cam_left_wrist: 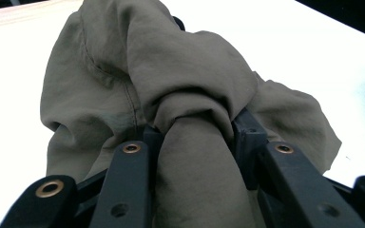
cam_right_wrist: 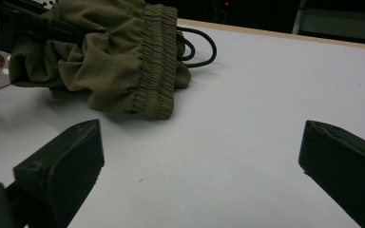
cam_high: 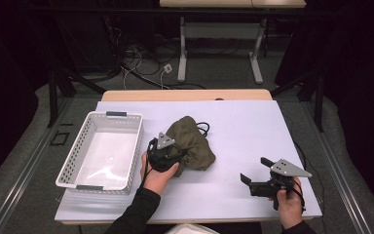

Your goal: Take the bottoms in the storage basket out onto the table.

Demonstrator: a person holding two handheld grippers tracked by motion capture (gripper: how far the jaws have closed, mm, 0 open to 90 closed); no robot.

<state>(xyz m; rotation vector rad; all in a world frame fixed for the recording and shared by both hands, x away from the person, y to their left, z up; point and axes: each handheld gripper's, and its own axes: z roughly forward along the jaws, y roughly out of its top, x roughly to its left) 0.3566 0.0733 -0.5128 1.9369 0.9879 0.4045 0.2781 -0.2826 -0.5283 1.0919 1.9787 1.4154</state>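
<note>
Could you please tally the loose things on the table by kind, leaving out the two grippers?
Baskets: 1, the white basket at the table's left.
Garments: 1, the olive cloth, a fold of it clamped in the left gripper.
Cords: 1, the black cord looping out from the cloth.
Total: 3
</note>
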